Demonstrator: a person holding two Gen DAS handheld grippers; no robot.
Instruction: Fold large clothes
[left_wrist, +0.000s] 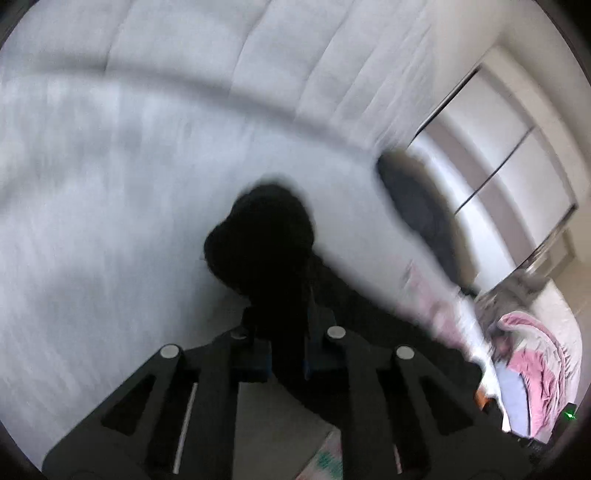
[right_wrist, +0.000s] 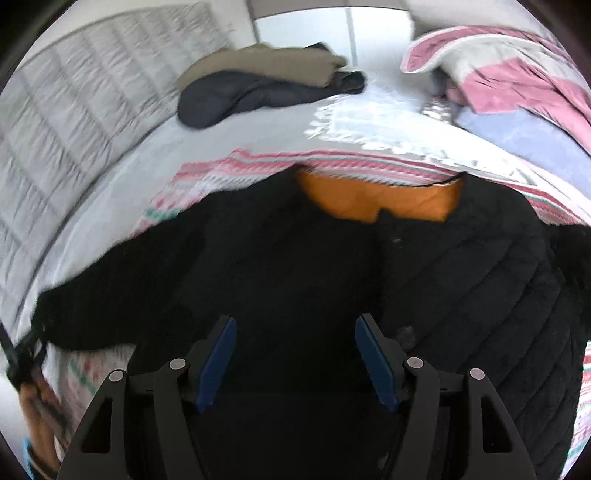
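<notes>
A black quilted jacket with an orange lining lies spread on a patterned bedspread. My right gripper hangs just above its middle, jaws wide apart and empty. My left gripper is shut on the end of the jacket's black sleeve, which bunches up past the fingertips. In the right wrist view that sleeve stretches out to the far left, where the left gripper and the hand holding it show at the frame edge.
A white padded headboard runs along the left. Folded dark blue and tan clothes lie at the far side of the bed. A pink and white blanket is heaped at the right, also in the left wrist view.
</notes>
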